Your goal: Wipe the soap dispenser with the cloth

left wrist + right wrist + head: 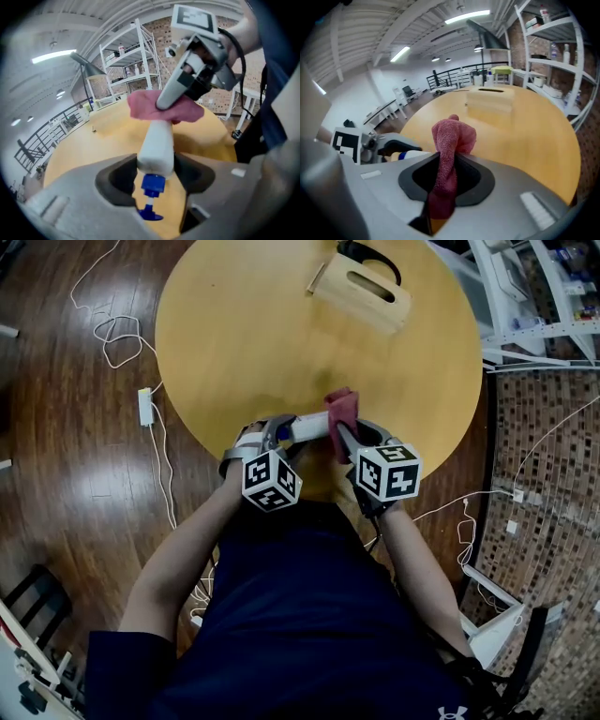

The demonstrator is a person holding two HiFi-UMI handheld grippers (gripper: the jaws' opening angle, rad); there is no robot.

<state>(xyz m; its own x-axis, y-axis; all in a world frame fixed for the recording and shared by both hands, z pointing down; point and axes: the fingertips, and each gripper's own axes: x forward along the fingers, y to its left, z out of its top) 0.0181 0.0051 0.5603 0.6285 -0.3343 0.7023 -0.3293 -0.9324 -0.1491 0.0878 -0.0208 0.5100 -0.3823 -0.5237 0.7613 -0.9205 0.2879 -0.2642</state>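
A white soap dispenser [305, 426] with a blue pump [151, 187] is held level over the near edge of the round yellow table [244, 324]. My left gripper [277, 434] is shut on its neck end, and in the left gripper view the bottle [157, 140] sits between the dark pads with the pump pointing back at the camera. My right gripper [350, 437] is shut on a red cloth [340, 410], which lies over the bottle's far end [164, 108]. In the right gripper view the cloth [446, 154] stands up between the jaws, with the left gripper [377, 146] at the left.
A wooden box with a black handle [361, 287] stands at the table's far side. White cables and a power adapter [145, 407] lie on the wooden floor at the left. White shelving [525, 296] stands to the right, beside a brick-patterned floor.
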